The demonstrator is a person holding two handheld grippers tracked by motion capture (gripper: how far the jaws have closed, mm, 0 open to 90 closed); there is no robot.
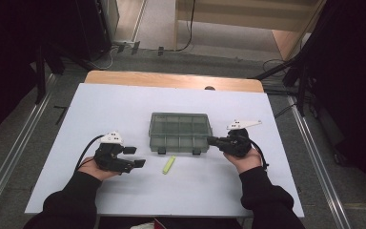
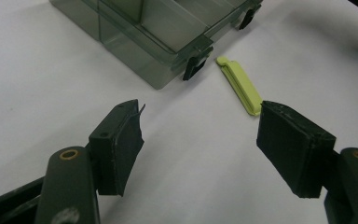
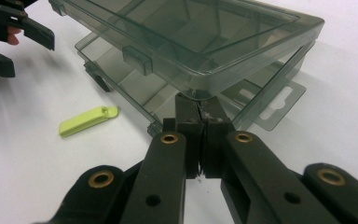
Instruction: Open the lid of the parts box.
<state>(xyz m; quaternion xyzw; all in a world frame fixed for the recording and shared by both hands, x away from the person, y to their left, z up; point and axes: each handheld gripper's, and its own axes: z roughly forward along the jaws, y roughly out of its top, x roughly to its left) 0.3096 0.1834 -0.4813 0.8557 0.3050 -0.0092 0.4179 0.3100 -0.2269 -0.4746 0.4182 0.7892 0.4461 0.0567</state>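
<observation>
The table [image 1: 100,109] spans the middle of the high view under a white cover. At its centre sits the box [image 1: 180,131], smoky clear plastic with compartments; in the right gripper view its lid stands lifted off the base at the near corner. The right gripper [image 1: 213,141], right of centre, has its jaws closed at that lid edge. The left gripper [image 1: 134,156], lower left, holds its jaws wide open, with nothing between them. A clip [image 1: 168,164], yellow-green, lies just below the box.
</observation>
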